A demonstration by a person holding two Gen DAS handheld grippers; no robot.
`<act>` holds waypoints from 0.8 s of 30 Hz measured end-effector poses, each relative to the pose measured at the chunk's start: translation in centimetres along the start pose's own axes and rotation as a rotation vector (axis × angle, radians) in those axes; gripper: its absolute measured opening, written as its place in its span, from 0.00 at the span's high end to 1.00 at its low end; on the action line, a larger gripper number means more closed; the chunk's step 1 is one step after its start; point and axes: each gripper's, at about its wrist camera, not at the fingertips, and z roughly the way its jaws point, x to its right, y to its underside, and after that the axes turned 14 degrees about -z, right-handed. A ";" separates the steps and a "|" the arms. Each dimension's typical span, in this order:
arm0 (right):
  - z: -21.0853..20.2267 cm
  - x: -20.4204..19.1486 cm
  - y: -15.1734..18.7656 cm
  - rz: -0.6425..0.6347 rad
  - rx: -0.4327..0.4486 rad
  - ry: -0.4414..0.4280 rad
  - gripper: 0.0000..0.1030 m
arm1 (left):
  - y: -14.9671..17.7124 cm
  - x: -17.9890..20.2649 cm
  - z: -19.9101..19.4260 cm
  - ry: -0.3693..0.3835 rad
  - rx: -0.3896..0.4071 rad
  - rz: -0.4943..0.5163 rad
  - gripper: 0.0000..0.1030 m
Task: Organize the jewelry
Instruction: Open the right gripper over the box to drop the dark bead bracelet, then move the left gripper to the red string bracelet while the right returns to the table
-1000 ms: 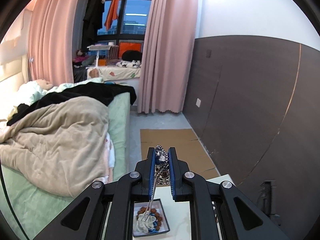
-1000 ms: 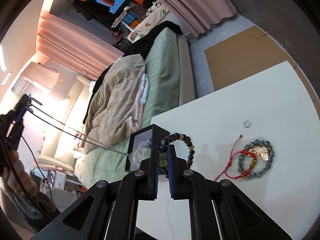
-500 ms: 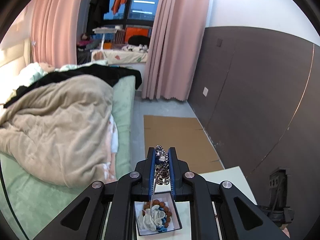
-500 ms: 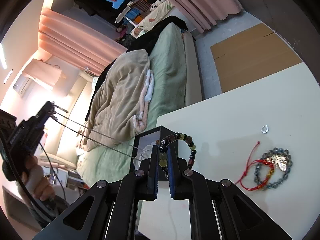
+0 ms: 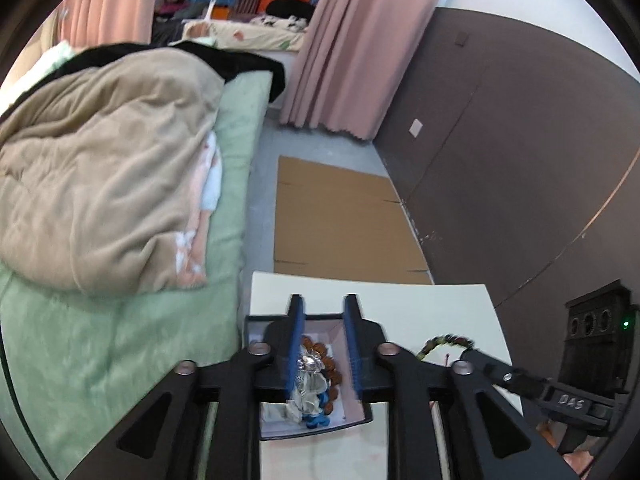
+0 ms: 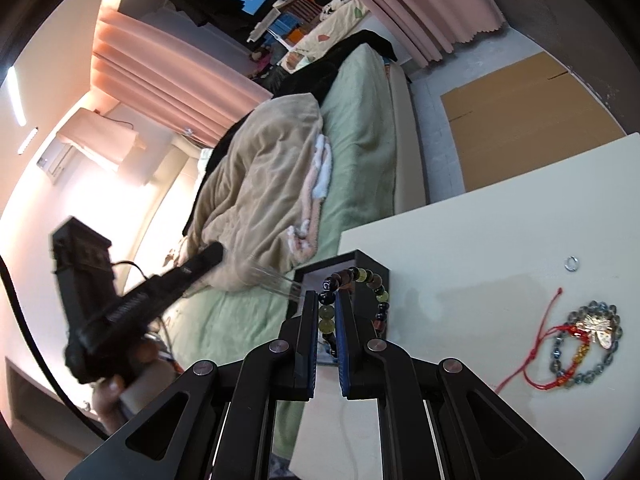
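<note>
Left hand-held gripper [image 5: 323, 344]: wide open, holding nothing, above the jewelry box [image 5: 352, 420].
Right hand-held gripper [image 6: 328, 312]: closed on the dark-and-yellow bead bracelet [image 6: 360, 280].

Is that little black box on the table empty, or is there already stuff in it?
Not empty. The black box is open-topped and already holds a silver chain, reddish-brown beads and something blue, seen between the open left tongs.

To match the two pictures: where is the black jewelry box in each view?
Left wrist view: the black jewelry box sits bottom centre, under the open left tool.
Right wrist view: it is at centre, behind the right tool, which grips the beaded bracelet.
Shared landmark: the beige blanket.
</note>
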 end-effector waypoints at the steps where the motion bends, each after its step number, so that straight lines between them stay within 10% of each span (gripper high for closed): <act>1: 0.1 -0.2 0.0 -0.001 0.006 -0.011 0.90 | 0.1 -0.3 -0.1 -0.004 0.002 -0.007 0.59; 4: 0.8 -0.8 -0.3 -0.004 0.021 -0.043 0.90 | 0.2 -1.2 -1.1 -0.023 0.039 -0.022 0.41; 13: 5.3 -2.8 -1.0 -0.015 0.000 -0.109 0.90 | 0.1 -3.7 -2.8 -0.064 0.056 -0.055 0.41; 15: 6.6 -3.3 -0.9 -0.028 -0.041 -0.111 0.79 | 0.1 -4.2 -3.2 -0.073 0.062 -0.064 0.41; 17: 7.0 -3.2 -0.6 -0.017 -0.064 -0.088 0.44 | 0.2 -4.5 -3.5 -0.078 0.066 -0.071 0.41; 24: 4.1 -1.9 -0.1 -0.005 -0.048 -0.020 0.44 | 0.9 -3.7 -3.2 -0.060 0.065 -0.069 0.34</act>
